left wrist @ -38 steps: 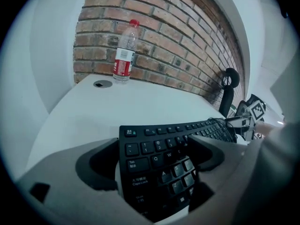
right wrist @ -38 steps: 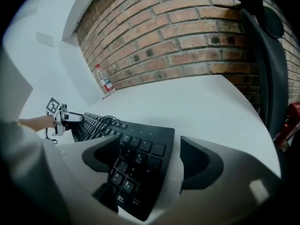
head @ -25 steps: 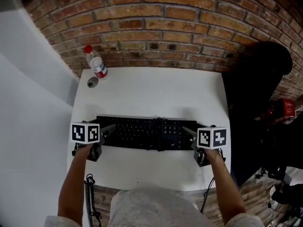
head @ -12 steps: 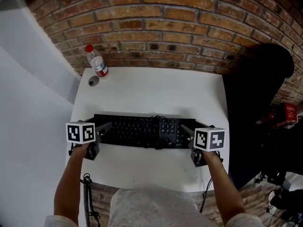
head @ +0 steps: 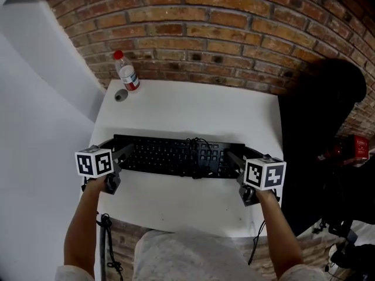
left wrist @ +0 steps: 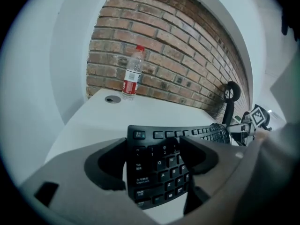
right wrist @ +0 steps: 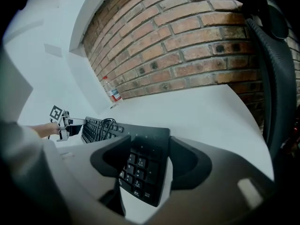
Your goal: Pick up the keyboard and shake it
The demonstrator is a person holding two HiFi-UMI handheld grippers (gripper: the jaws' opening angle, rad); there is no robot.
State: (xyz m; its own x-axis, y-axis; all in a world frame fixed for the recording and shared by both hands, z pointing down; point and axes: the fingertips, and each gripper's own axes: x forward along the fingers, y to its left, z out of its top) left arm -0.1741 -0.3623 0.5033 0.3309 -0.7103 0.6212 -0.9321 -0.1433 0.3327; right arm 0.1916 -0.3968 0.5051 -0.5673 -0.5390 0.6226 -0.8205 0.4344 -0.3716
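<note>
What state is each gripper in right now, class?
Left gripper: jaws just closed further, gripping the keyboard's left end.
Right gripper: jaws just closed further, gripping its right end.

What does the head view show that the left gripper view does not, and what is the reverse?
Only the head view: the person's forearms, lap, and the marker cube of the left gripper.
Only the left gripper view: that gripper's jaws close up, which have just been closing, pressed on the left end of the keyboard, and the print on its keys.
Both: the keyboard, the bottle, the small grey round object beside it, the brick wall, the white table and the right gripper.
</note>
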